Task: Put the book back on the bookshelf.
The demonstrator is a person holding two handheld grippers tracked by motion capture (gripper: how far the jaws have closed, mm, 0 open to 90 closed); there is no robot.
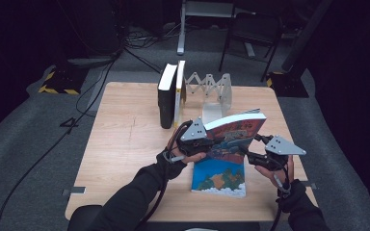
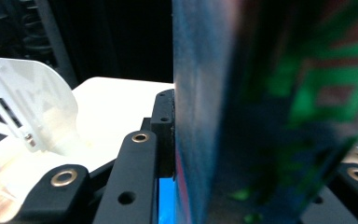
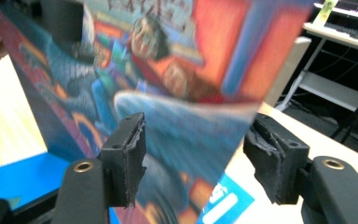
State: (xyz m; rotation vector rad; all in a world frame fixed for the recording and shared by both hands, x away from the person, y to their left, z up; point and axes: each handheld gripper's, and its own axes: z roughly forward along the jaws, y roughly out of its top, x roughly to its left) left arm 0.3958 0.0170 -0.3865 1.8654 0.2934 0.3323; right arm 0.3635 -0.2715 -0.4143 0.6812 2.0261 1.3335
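A colourful picture book point(image 1: 236, 130) is held tilted up on edge over the table's middle. My left gripper point(image 1: 211, 142) is shut on its left edge. In the left gripper view the book point(image 2: 261, 116) fills the gap and the left pad point(image 2: 164, 116) presses against its cover. My right gripper point(image 1: 252, 147) sits at the book's right lower corner. Its jaws stand open, and the book's corner point(image 3: 168, 70) hangs between them without touching either pad point(image 3: 130, 158). A second book point(image 1: 220, 179) with a blue cover lies flat on the table under the held one.
Two books, a black one point(image 1: 165, 98) and a white one point(image 1: 179, 91), stand upright at the table's back. A white folding book rack point(image 1: 211, 89) stands right of them and appears in the left gripper view point(image 2: 28, 107). The wooden table point(image 1: 125, 139) is bare at the left.
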